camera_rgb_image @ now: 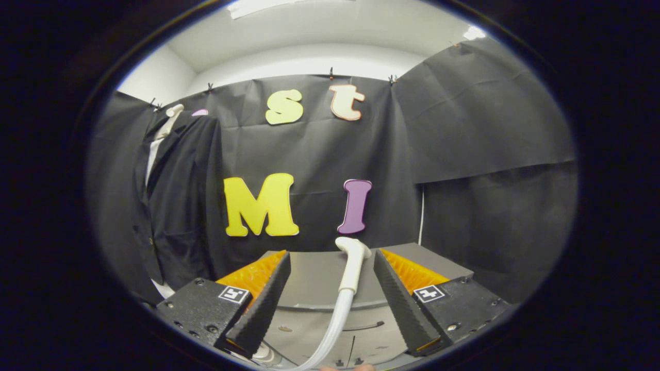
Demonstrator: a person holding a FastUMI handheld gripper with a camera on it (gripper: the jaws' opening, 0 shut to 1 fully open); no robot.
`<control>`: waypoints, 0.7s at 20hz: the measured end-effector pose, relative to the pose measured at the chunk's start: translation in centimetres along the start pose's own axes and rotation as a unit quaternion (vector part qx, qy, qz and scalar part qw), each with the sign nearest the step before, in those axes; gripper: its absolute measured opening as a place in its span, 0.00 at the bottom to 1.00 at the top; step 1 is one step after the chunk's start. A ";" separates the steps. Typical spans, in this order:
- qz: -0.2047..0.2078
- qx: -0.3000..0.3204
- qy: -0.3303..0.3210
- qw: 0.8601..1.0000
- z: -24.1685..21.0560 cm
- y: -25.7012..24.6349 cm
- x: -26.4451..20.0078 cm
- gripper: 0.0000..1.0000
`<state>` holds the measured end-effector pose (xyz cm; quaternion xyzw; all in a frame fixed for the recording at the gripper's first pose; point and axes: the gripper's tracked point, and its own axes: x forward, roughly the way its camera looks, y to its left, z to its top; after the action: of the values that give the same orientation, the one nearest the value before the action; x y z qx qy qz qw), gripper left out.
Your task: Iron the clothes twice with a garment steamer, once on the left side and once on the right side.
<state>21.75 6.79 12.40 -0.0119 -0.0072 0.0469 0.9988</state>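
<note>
Nothing here that serves as a container. Gripper [330, 273] spread wide, released, fingers pressing on nothing. Steamer head [352, 264] standing upright in the gap between the two fingers, closer to the right one, apart from both. White, with a bent top turned toward the right and a pale hose [330, 330] running down from its handle, curving off below the fingers. Grey tabletop [314, 278] beneath and behind the steamer head, with a rounded grey base [371, 337] nearer in, under the fingers. Dark jacket [175, 206] hanging on the booth wall, beyond the left finger and well apart from the steamer head, over a white shirt [152, 159] showing at the open front. Hanger top [174, 110] visible above the collar. Black cloth [464, 129] behind everything.
</note>
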 end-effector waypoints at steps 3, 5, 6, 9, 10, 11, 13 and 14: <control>0.019 -0.010 0.027 0.999 -0.1 -0.7 4.0 1.00; 0.027 -0.012 0.043 0.999 -0.5 -1.2 6.2 1.00; 0.030 -0.007 0.054 0.998 -1.0 -1.5 7.5 1.00; 0.023 0.016 0.121 0.992 -3.3 -2.5 10.4 1.00; 0.017 0.024 0.157 0.987 -4.3 -2.8 10.9 1.00; 0.022 0.034 0.196 0.980 -5.9 -2.8 11.7 1.00; 0.031 0.053 0.240 0.969 -7.9 -3.0 12.2 1.00; 0.034 0.056 0.248 0.966 -8.1 -3.1 12.4 1.00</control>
<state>34.52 4.70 4.52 0.0322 0.2442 0.0764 0.9662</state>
